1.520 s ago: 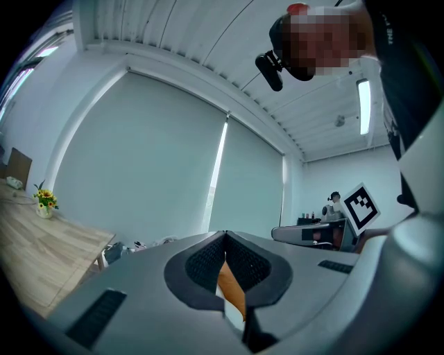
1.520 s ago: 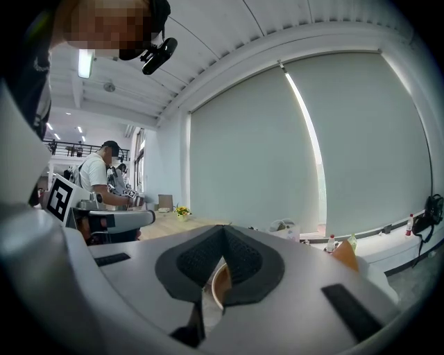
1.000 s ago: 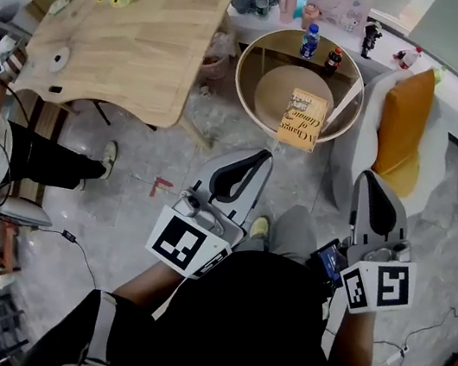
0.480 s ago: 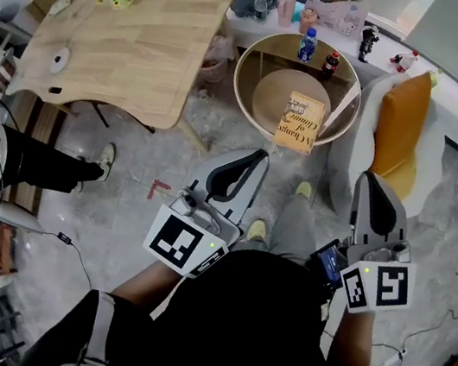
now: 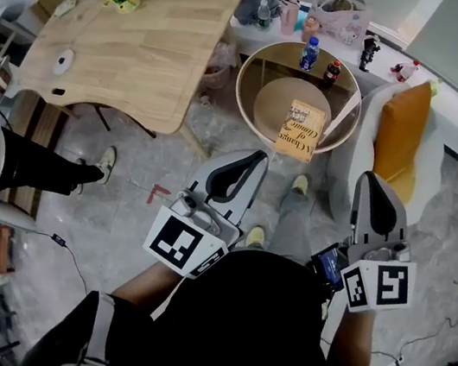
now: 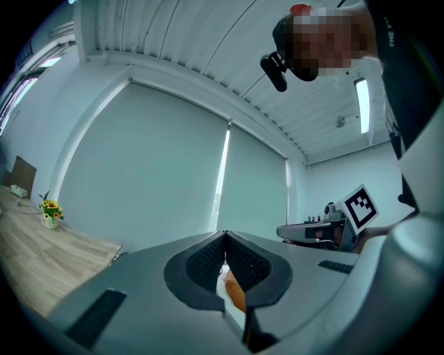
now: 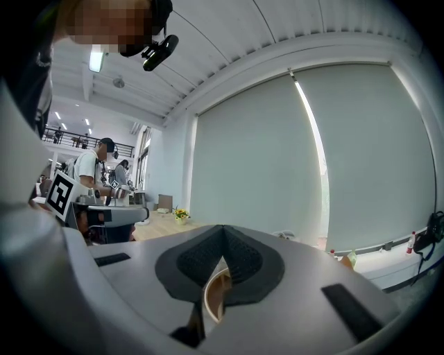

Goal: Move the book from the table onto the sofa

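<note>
Book (image 5: 301,130) lies on the round counter (image 5: 259,65), just beside the sofa (image 5: 352,156). Since a second ago one foot (image 5: 300,183) has stepped toward it: approach under way, no grasp yet. Left tongs (image 5: 254,158) and right tongs (image 5: 372,180) are pressed together, empty. The gripper views show the pads (image 6: 205,260) meeting; only the head view shows the book.

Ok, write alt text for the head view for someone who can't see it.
A tan book lies on a round wooden table beside a white sofa with an orange cushion. Nearer, the left claw and right claw are shut and empty.
</note>
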